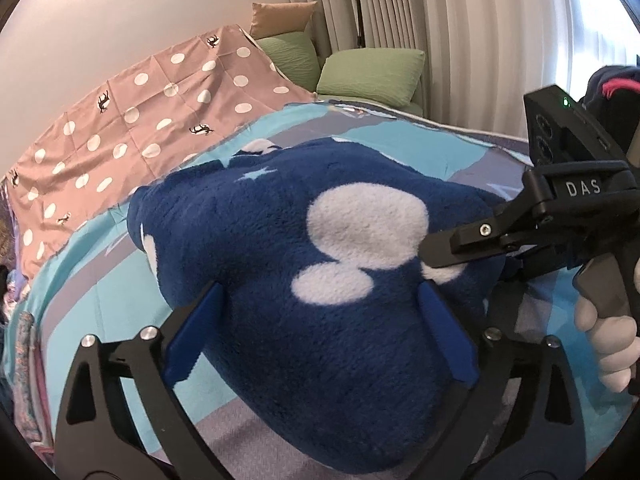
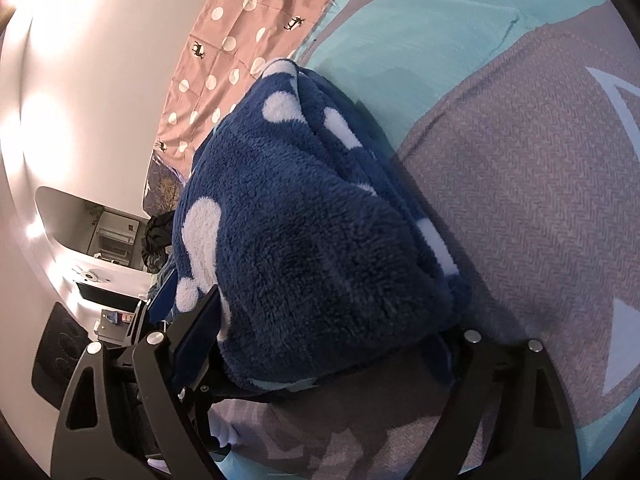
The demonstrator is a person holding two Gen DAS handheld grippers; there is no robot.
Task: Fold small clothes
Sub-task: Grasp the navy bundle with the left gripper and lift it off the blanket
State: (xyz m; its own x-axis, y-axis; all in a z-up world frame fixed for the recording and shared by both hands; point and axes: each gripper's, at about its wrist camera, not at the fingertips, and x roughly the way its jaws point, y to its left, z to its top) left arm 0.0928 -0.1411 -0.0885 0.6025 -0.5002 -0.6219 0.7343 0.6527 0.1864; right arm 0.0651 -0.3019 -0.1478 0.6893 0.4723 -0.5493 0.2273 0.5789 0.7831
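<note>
On the far left a pink dotted sheet drapes the bed's edge by the wall. The fleece, blue with white blobs, lies bundled thick on the quilt, its long axis running away from the left gripper toward the pillows.

The left gripper straddles the near end, jaws spread wide, blue pads beside the pile. I cannot tell if they touch it, but they do not seem to squeeze. The right gripper comes in from the right flank, also spread. In its own view the fleece fills the gap, with no pinch evident.

Both tools are at the bundle. The left has the end, the right the side.
</note>
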